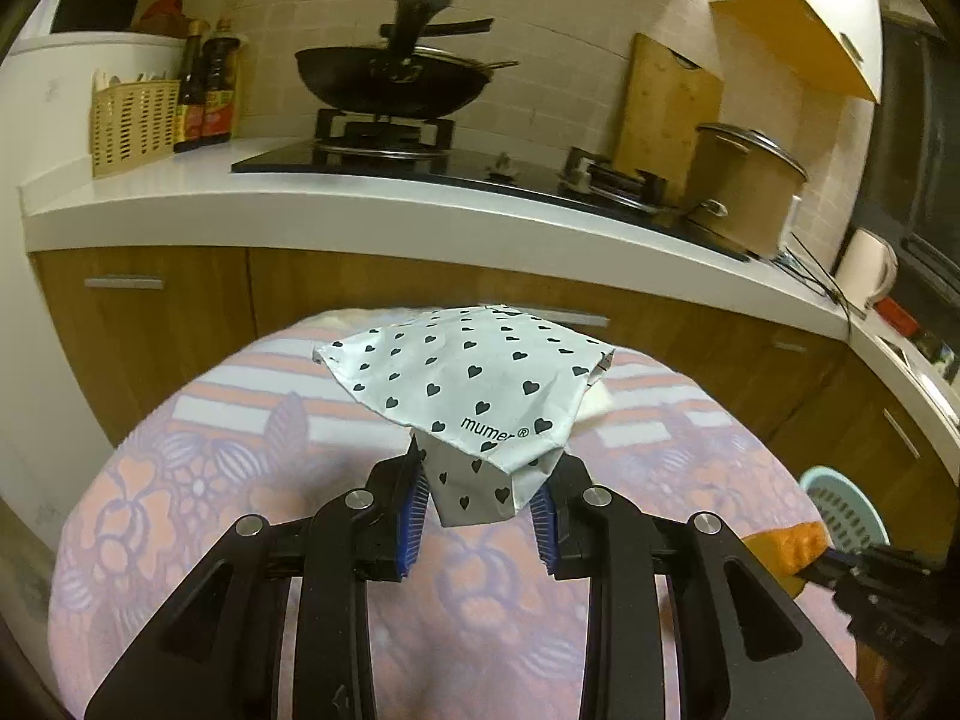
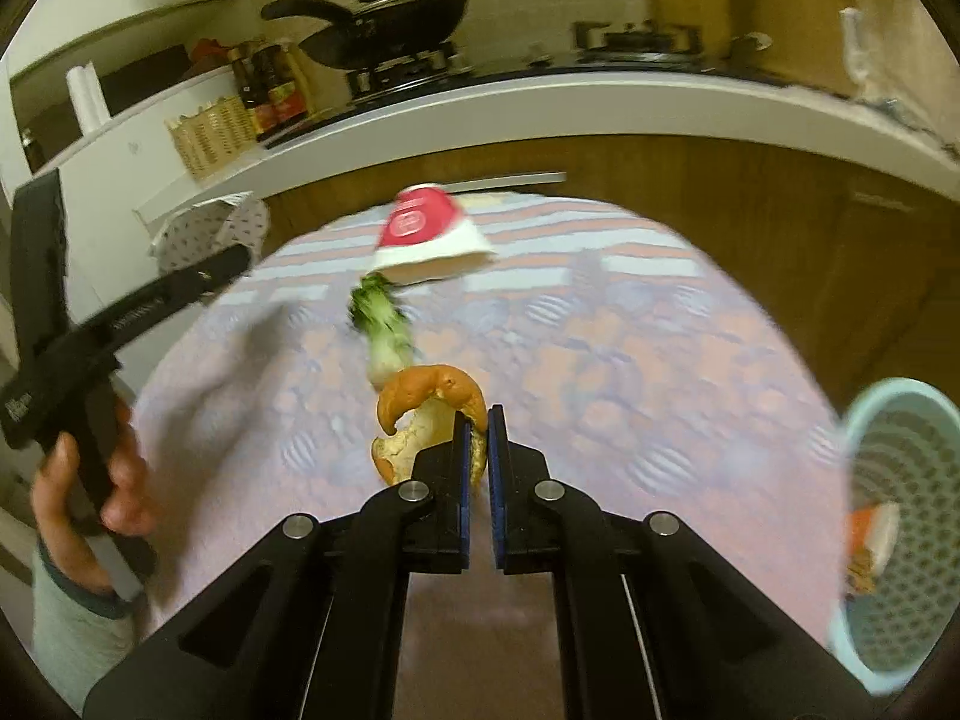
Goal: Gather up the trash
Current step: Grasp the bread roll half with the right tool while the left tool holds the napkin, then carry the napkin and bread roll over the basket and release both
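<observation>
Left wrist view: woven yellow plastic basket (image 1: 135,120) at far left on the white countertop (image 1: 336,204), two dark sauce bottles (image 1: 207,87) just beside it. Black wok (image 1: 393,81) on the gas hob (image 1: 384,138), then a wooden cutting board (image 1: 666,102) leaning on the tiled wall, and a tan lidded pot (image 1: 747,186) further right. Below, the round table in pink-and-lilac floral cloth (image 1: 198,480). Left gripper (image 1: 480,510) is clamped on the lower corner of a crumpled white paper wrapper with black hearts (image 1: 468,372), blue pads (image 1: 414,516) pressing both sides; wrapper is lifted above the cloth, fanning out forward. Far right edge: light blue perforated plastic bin (image 1: 846,510) past the table rim.

Right wrist view, blurry: person's left hand (image 2: 90,480) at far left gripping the other tool's handle, heart wrapper (image 2: 210,228) at its tip. Mid-table, a red-and-white paper cup (image 2: 429,234) tipped on its side, a green-and-white vegetable scrap (image 2: 384,330) just in front of it. Right gripper (image 2: 478,438) is pinched nearly together on a curled orange peel piece (image 2: 432,396), which is near the vegetable scrap. At right, the blue bin (image 2: 900,540) shows its open mouth, with orange-and-white trash (image 2: 873,540) inside.
</observation>
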Available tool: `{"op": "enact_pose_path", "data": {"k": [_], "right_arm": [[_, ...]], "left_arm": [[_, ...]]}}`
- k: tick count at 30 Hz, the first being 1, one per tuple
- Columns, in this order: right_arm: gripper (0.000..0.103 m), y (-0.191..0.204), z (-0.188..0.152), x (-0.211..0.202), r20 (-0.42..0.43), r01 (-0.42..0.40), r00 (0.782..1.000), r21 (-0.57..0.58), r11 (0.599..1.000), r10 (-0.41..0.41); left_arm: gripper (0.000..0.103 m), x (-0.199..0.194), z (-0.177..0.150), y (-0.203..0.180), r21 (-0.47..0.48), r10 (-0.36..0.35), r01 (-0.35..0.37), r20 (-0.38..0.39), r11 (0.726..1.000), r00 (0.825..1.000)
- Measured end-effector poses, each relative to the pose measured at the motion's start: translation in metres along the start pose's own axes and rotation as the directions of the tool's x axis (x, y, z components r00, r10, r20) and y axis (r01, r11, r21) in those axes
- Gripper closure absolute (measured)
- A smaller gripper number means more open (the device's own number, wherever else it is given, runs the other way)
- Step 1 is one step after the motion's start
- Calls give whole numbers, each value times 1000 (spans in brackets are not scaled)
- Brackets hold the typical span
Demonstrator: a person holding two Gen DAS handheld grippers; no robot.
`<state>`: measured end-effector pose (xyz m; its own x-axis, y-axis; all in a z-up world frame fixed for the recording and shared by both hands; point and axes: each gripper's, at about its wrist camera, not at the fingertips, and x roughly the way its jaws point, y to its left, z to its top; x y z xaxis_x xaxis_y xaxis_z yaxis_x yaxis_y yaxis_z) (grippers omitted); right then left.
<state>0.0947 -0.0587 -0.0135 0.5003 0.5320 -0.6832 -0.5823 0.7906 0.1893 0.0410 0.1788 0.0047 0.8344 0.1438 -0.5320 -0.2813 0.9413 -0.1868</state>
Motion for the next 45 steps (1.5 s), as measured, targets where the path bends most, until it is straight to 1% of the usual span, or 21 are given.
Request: {"op": "enact_pose_path", "data": {"k": [3,7,8,10,11,12,14,16,20,25,28,29,30,31,32,33,35,37,39,42,45], "right_arm": [[99,-11,-12,-24,19,21,1000,32,999,-22],[99,-31,-33,-22,-51,44,998,42,998,-42],[98,-37,-40,-19,-69,40,997,50,998,-37],[92,-45,-52,-19,-96,-5,995,67,998,11],[81,-48,-56,-20,-100,-20,995,63,998,26],[57,-47,-59,-21,-102,-25,994,54,998,30],[24,-47,-63,-25,-88,-8,996,24,1000,10],[23,-45,-63,-29,-61,-15,998,-14,1000,15],[17,-43,-55,-17,-82,2,997,-56,998,-6],[17,-48,-52,5,-129,22,991,-27,999,-25],[18,-41,-52,12,-131,48,990,-69,996,-57],[24,-39,-52,12,-132,50,989,-82,995,-61],[35,-34,-53,13,-128,70,988,-106,992,-83],[40,-30,-54,13,-122,96,986,-132,987,-112],[53,-27,-55,12,-116,112,985,-152,982,-131],[58,-25,-56,11,-108,110,986,-163,980,-128],[75,-23,-57,6,-85,105,989,-173,979,-121],[77,-25,-58,-1,-63,92,993,-172,981,-105],[78,-31,-57,-6,-56,55,996,-146,988,-63],[79,-38,-56,-17,-26,54,998,-136,989,-58],[79,-49,-53,-32,7,53,999,-113,992,-52]], "left_arm": [[75,-9,-9,-10,-4,-21,21,-8,1000,1000],[75,-16,-24,-27,0,-48,48,-23,999,999],[75,-17,-26,-31,5,-49,49,-27,999,998],[75,-19,-31,-39,24,-49,50,-31,998,998],[75,-20,-32,-42,30,-50,51,-32,998,998],[75,-22,-33,-45,32,-51,52,-32,998,998],[75,-24,-34,-49,32,-54,55,-29,998,998],[74,-27,-35,-52,34,-54,55,-27,998,998],[74,-27,-37,-58,47,-45,46,-34,998,998],[74,-24,-39,-62,57,-32,34,-47,998,998],[74,-22,-38,-65,57,-30,33,-51,998,998],[74,-21,-38,-66,59,-29,32,-50,998,998],[74,-21,-38,-67,58,-27,30,-48,998,998],[74,-20,-37,-69,53,-26,28,-46,998,999],[74,-19,-36,-70,50,-27,29,-45,998,999],[74,-18,-35,-71,44,-27,29,-43,999,999],[74,-18,-32,-75,41,-24,25,-41,999,999],[74,-18,-28,-81,35,-25,26,-38,999,999],[74,-20,-22,-89,38,-29,30,-26,999,999],[74,-24,-16,-105,60,-33,33,-5,998,999],[74,-27,-9,-128,84,-62,61,8,995,998]]}}
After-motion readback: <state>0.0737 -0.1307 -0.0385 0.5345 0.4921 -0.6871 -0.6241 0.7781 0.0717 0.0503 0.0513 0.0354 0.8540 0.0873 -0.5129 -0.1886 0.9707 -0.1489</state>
